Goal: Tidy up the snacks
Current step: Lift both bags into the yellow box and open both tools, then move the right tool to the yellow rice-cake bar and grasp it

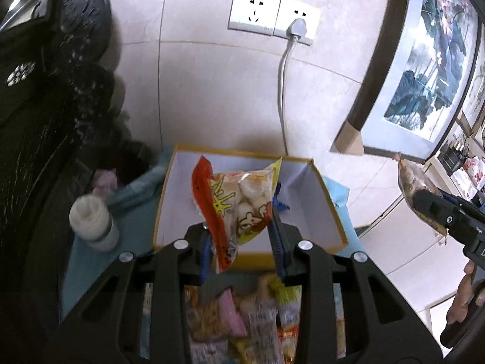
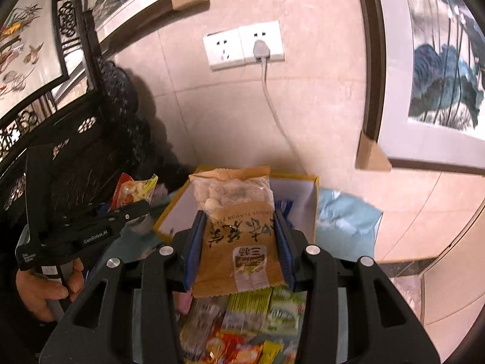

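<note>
Blurred beyond reading: heap of loose snack packets under both grippers, brands and count not to be told. Bottom of the yellow-rimmed box partly hidden behind the red-and-yellow packet. Printing on the brown packet upside down, partly covered by blue pads. White jar smeared, contents unclear. Framed picture cut by the edge.

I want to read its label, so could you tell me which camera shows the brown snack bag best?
The right wrist view: the brown snack bag fills the centre, print legible. The left wrist view shows only its side, far right.
</note>
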A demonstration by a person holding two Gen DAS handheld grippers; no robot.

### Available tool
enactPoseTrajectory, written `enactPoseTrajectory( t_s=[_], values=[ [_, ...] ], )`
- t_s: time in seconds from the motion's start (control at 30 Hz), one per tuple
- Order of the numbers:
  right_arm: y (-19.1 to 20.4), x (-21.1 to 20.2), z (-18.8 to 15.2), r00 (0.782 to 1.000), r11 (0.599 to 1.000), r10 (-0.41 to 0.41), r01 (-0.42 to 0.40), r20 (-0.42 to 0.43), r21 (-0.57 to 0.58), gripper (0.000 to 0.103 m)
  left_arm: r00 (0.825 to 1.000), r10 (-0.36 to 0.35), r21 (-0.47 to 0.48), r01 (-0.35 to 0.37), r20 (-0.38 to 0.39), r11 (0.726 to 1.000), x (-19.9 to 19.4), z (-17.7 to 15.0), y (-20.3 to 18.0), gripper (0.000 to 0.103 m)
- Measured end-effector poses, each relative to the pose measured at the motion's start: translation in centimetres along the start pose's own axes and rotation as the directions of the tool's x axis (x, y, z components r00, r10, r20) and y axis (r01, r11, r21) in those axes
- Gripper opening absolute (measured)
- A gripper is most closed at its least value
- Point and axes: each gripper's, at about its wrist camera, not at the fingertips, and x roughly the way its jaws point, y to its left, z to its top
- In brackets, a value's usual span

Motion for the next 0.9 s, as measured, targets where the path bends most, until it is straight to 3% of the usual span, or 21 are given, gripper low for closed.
enactPoseTrajectory(
  t_s=[0.23, 0.33, 0.37, 0.4, 0.43, 0.5, 0.57, 0.67, 0.9],
  values=[
    [-0.7, 3.3, 2.6, 1.000, 1.000, -0.021, 0.021, 0.001, -0.003, 0.044, 0.999, 0.036, 0.029, -0.036, -0.012, 0.999, 3.7, 3.4, -0.1, 0.033],
    [-1.4, 5.4, 3.3, 0.999, 0.999, -0.037, 0.037, 0.018, 0.024, 0.044, 0.997, 0.083, 0.064, -0.083, -0.004, 0.994, 5.4, 4.5, -0.2, 0.040],
    [-1.7, 6.2, 3.4, 0.999, 0.999, -0.037, 0.036, 0.014, 0.041, 0.046, 0.993, 0.115, 0.081, -0.115, 0.000, 0.990, 6.2, 4.8, -0.3, 0.069],
    [-2.0, 7.1, 3.5, 0.999, 0.997, -0.042, 0.042, -0.006, 0.057, 0.050, 0.990, 0.144, 0.088, -0.144, -0.001, 0.986, 6.9, 4.9, -0.2, 0.089],
    [-2.3, 8.0, 3.6, 0.998, 0.996, -0.053, 0.056, -0.033, 0.074, 0.053, 0.982, 0.189, 0.090, -0.189, 0.005, 0.978, 7.6, 4.9, 0.0, 0.101],
    [-2.8, 9.4, 3.2, 0.996, 0.994, -0.059, 0.065, -0.068, 0.090, 0.054, 0.974, 0.224, 0.089, -0.223, -0.006, 0.971, 8.8, 4.8, 0.7, 0.101],
    [-2.8, 9.6, 2.6, 0.995, 0.994, -0.068, 0.074, -0.071, 0.080, 0.054, 0.974, 0.220, 0.076, -0.216, -0.056, 0.973, 9.8, 4.3, 1.5, 0.101],
    [-3.0, 9.8, 1.5, 0.994, 0.995, -0.068, 0.075, -0.088, 0.072, 0.054, 0.974, 0.219, 0.079, -0.213, -0.063, 0.974, 9.8, 3.2, 2.1, 0.101],
    [-2.9, 7.9, -1.8, 0.990, 0.995, -0.061, 0.071, -0.123, 0.075, 0.054, 0.980, 0.186, 0.025, -0.185, -0.076, 0.982, 7.3, -0.3, 3.2, 0.101]
  ],
)
